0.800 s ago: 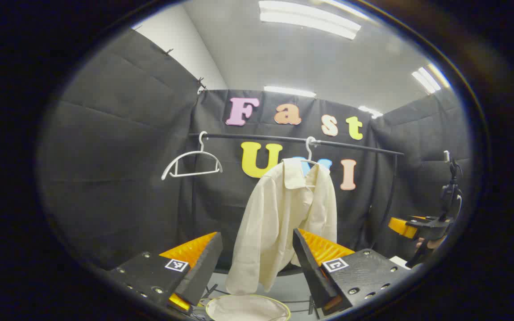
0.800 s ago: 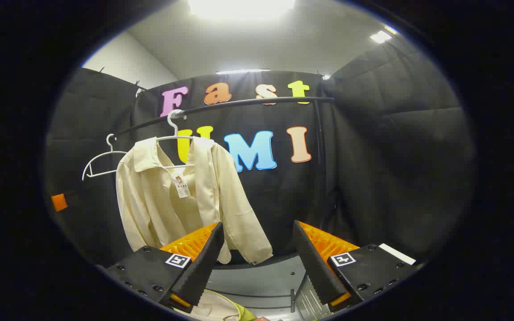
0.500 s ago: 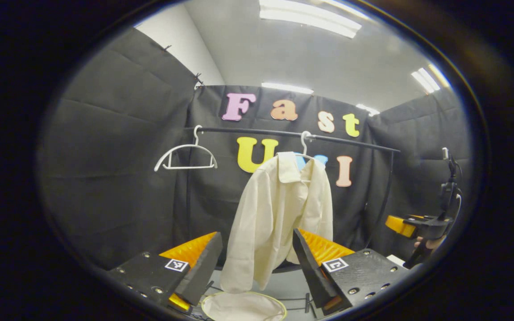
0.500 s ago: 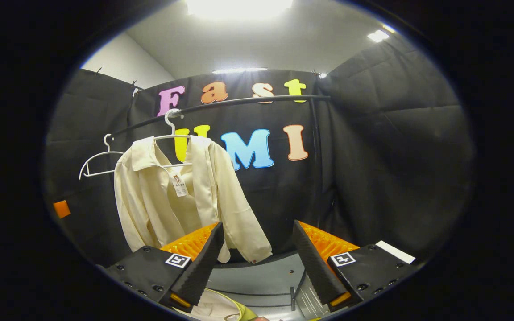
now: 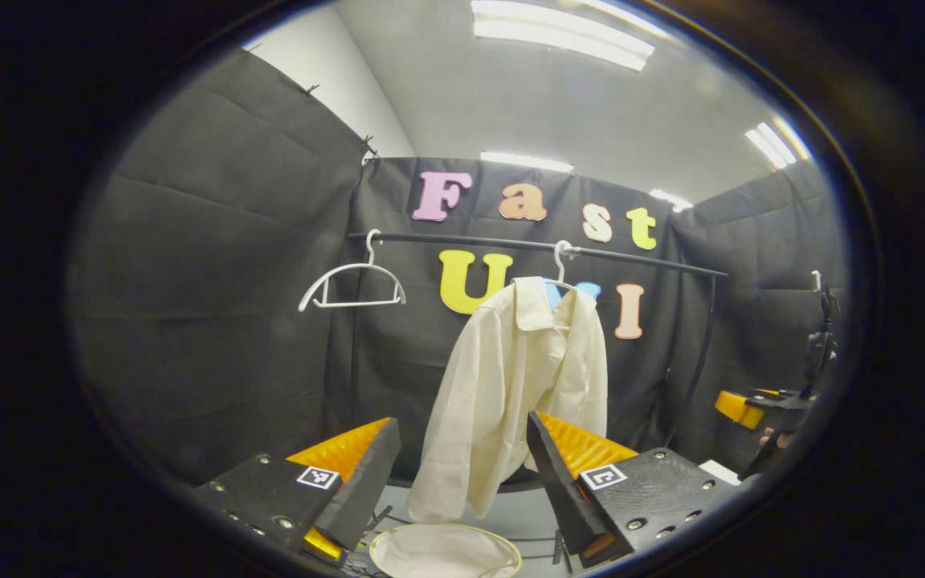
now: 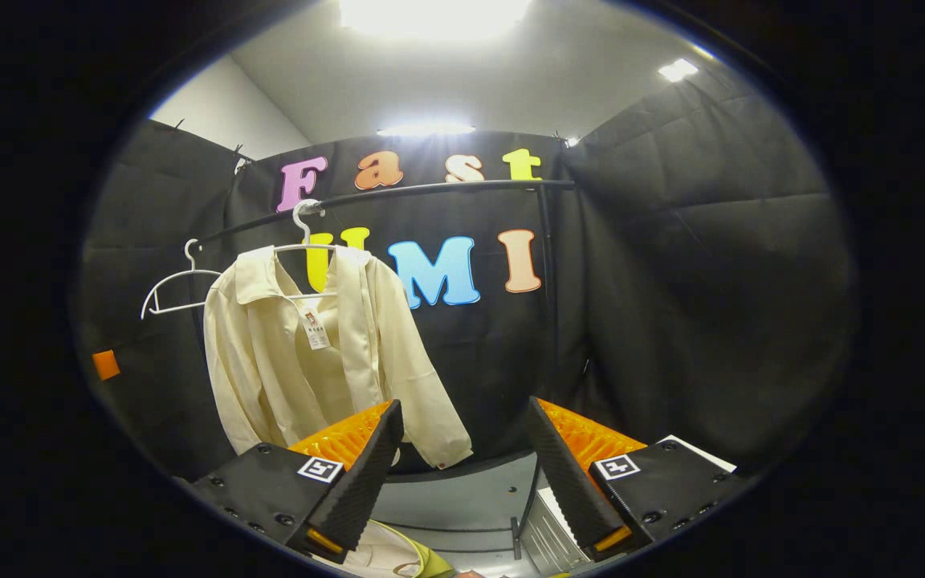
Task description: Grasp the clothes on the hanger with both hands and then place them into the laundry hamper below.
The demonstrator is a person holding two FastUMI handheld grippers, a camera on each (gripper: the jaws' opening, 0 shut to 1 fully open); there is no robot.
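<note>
**Soft shirt on its hanger, both hand-held grippers spread and well short of it**

The cream shirt (image 5: 523, 393) hangs from a white hanger (image 5: 560, 261) on the black rail (image 5: 511, 243), ahead of and above the left hand-held gripper (image 5: 462, 474), whose fingers are spread with nothing between them. In the right gripper view the shirt (image 6: 310, 361) is ahead and off to the left of the right hand-held gripper (image 6: 462, 474), also spread and empty. The laundry hamper (image 5: 445, 551) sits just below the left gripper's fingers, under the shirt's hem.

The shirt looks light, thin and limp, so it should bunch under a pinch and may slide off smooth pads. The shoulders, one per gripper, seem the best hold, since lifting there would free it from the hanger; a sleeve alone would likely only drag it sideways.

An empty hanger (image 5: 352, 285) hangs farther left on the rail. The hamper's rim is cut off at the bottom of both views, so its depth cannot be told. The hanger's arms are hidden under the fabric. The tag (image 6: 315, 331) at the collar is too small to make out.
</note>
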